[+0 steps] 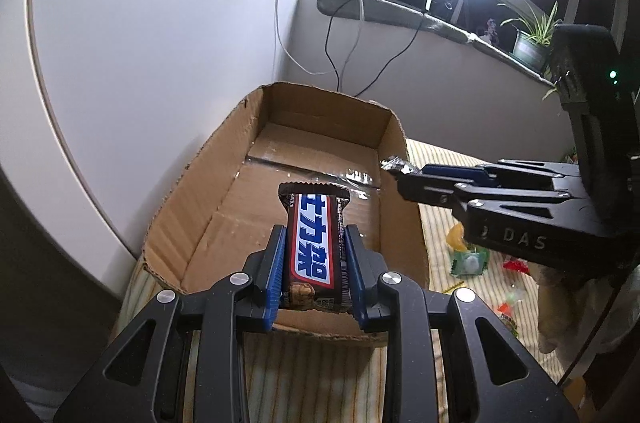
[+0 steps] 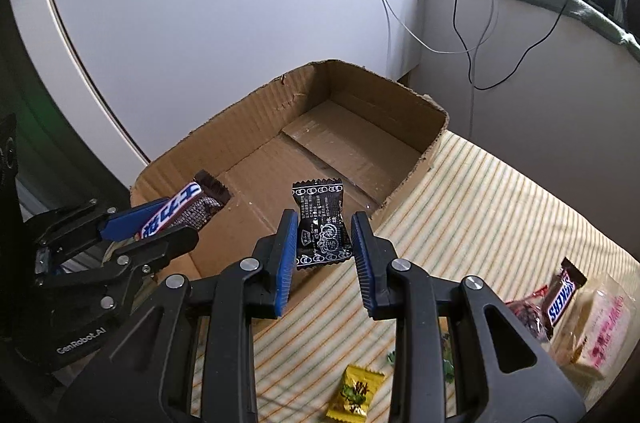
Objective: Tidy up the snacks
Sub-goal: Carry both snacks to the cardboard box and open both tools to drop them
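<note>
Pink-printed snack packet (image 2: 604,327) cut off at right edge, loose sweets (image 1: 512,287) behind right gripper (image 1: 404,175) too small to identify

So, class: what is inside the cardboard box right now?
The cardboard box shows only bare floor with clear tape. The Snickers bar and black candy are held above it, hiding the floor patches behind them.

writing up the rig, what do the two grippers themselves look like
Both are matte black plastic linkages with triangular cutouts and round silver pivot pins. The left gripper and right gripper each carry blue ribbed finger pads. White lettering marks the bodies: "DAS" on the right, "GenRobot.AI" on the left. A green LED glows on the right unit's boxy housing.
</note>
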The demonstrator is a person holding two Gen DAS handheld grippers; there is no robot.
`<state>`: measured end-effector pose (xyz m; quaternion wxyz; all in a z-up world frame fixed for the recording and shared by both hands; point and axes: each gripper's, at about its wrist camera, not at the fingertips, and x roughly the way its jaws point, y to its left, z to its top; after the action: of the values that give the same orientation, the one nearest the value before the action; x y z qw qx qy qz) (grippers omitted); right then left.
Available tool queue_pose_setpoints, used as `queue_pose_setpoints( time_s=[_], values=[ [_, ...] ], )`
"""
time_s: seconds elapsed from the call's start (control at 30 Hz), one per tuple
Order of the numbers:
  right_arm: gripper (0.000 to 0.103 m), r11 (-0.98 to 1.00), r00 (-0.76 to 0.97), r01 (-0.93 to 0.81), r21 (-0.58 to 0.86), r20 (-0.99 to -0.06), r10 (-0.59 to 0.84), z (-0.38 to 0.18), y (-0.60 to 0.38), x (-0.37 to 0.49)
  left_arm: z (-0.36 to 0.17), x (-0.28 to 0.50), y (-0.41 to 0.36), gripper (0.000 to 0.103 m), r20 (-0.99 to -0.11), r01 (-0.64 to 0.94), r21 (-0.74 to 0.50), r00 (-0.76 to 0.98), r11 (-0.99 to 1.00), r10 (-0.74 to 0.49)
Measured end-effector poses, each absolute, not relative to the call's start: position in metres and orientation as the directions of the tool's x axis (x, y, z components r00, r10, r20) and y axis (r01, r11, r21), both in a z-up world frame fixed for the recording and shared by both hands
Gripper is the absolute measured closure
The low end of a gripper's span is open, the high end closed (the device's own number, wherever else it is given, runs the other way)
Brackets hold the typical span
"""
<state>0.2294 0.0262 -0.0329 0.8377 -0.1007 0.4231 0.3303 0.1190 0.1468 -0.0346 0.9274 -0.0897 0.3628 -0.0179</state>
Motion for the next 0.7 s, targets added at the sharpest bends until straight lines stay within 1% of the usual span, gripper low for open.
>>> queue_pose_setpoints(
  time_s=[0.07,0.1,0.13,0.17,0.2,0.27,0.37,0.43,0.5,0.57,0.63,0.7],
  values=[
    [0.073,0.764,0.426,-0.636,0.107,-0.776,0.464,-0.034,0.027,0.231,-0.035,0.120,0.150,0.076,-0.667,-0.042,-0.186,0.739,0.982,-0.095],
    [0.069,0.765,0.428,-0.635,0.107,-0.776,0.464,-0.034,0.026,0.232,-0.035,0.120,0.151,0.076,-0.667,-0.042,-0.195,0.738,0.980,-0.101],
    [0.066,0.768,0.429,-0.632,0.108,-0.776,0.462,-0.034,0.025,0.232,-0.035,0.120,0.152,0.071,-0.667,-0.043,-0.204,0.737,0.978,-0.107],
    [0.059,0.770,0.433,-0.629,0.110,-0.773,0.464,-0.033,0.024,0.233,-0.034,0.120,0.153,0.067,-0.664,-0.049,-0.207,0.741,0.977,-0.103],
    [0.053,0.772,0.440,-0.626,0.110,-0.768,0.466,-0.031,0.022,0.233,-0.034,0.120,0.154,0.061,-0.660,-0.053,-0.210,0.744,0.976,-0.101],
    [0.050,0.780,0.457,-0.617,0.108,-0.757,0.467,-0.026,0.016,0.231,-0.032,0.119,0.157,0.059,-0.655,-0.060,-0.221,0.748,0.973,-0.103],
    [0.050,0.789,0.476,-0.606,0.099,-0.750,0.460,-0.018,0.006,0.226,-0.030,0.115,0.162,0.056,-0.646,-0.074,-0.248,0.756,0.966,-0.108],
    [0.050,0.793,0.484,-0.603,0.092,-0.747,0.455,-0.014,-0.001,0.223,-0.026,0.108,0.163,0.056,-0.621,-0.071,-0.261,0.776,0.963,-0.110],
    [0.050,0.800,0.498,-0.594,0.087,-0.741,0.451,-0.011,-0.012,0.218,-0.023,0.102,0.162,0.056,-0.606,-0.062,-0.250,0.788,0.966,-0.107],
    [0.050,0.811,0.515,-0.577,0.094,-0.730,0.450,-0.008,-0.026,0.213,-0.021,0.095,0.162,0.056,-0.603,-0.067,-0.253,0.791,0.965,-0.103],
    [0.050,0.819,0.526,-0.565,0.103,-0.720,0.453,-0.006,-0.040,0.208,-0.021,0.089,0.162,0.056,-0.596,-0.085,-0.288,0.795,0.954,-0.110],
    [0.050,0.832,0.533,-0.545,0.105,-0.722,0.441,-0.005,-0.056,0.200,-0.023,0.084,0.158,0.056,-0.605,-0.088,-0.297,0.788,0.951,-0.116]
  ],
)
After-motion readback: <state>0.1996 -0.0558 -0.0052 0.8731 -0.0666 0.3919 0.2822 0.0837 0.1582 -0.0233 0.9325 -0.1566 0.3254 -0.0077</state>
